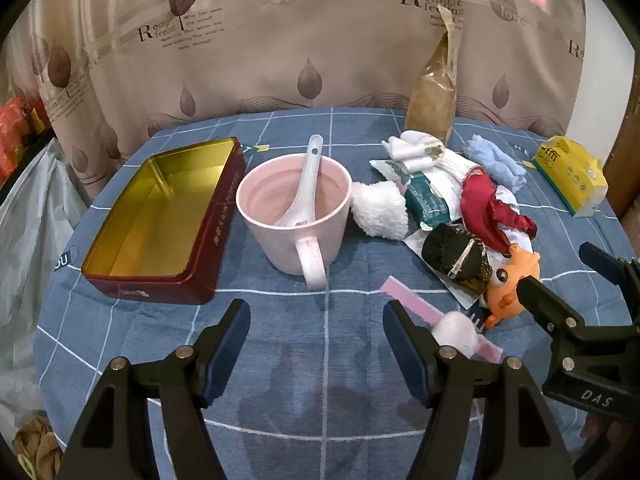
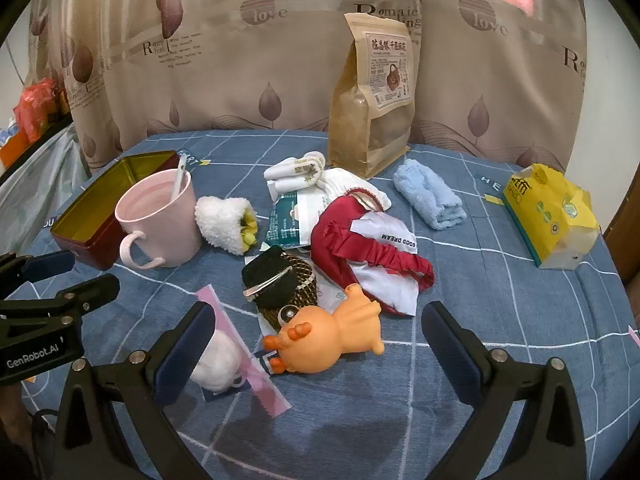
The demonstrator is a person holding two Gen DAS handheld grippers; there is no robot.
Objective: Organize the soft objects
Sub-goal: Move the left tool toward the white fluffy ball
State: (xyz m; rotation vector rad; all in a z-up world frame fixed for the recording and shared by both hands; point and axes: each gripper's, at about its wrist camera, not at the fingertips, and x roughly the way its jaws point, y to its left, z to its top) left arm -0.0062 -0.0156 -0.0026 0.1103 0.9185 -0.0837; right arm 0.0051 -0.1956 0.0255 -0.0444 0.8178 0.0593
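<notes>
A heap of soft things lies on a table covered with a blue cloth with a white grid (image 2: pixel 500 280), toward its right side. At the near end of the heap lies an orange rubber squeeze toy shaped like a cartoon animal (image 2: pixel 328 340), on its side. Just behind it sits a black and brown woven pouch with a silver hair clip (image 2: pixel 280 280), and to the right of that a dark red satin sleep mask with a white label (image 2: pixel 360 240). Further back are a white fluffy sock with a yellow lining (image 2: pixel 224 224), a green and white flat packet (image 2: pixel 288 220), rolled white socks (image 2: pixel 296 172) and a folded light blue towel (image 2: pixel 428 200). A pale pink puff in a clear packet with a pink strip (image 2: pixel 224 356) lies near the front edge, left of the orange toy.

The right gripper (image 2: pixel 318 344) hovers over the orange toy with its jaws spread wide, touching nothing. The left gripper (image 1: pixel 316 328) is also spread wide above bare cloth near the front edge, its right finger beside the pink puff.

Left of the heap stands a pale pink mug (image 1: pixel 292 208) holding a white ceramic spoon (image 1: pixel 304 184). Beside it, toward the left edge, is an open dark red rectangular tin with a gold inside (image 1: pixel 160 220). A tall brown paper pouch (image 2: pixel 372 100) stands at the back edge, and a yellow pack of tissues (image 2: pixel 548 216) lies at the right edge.
</notes>
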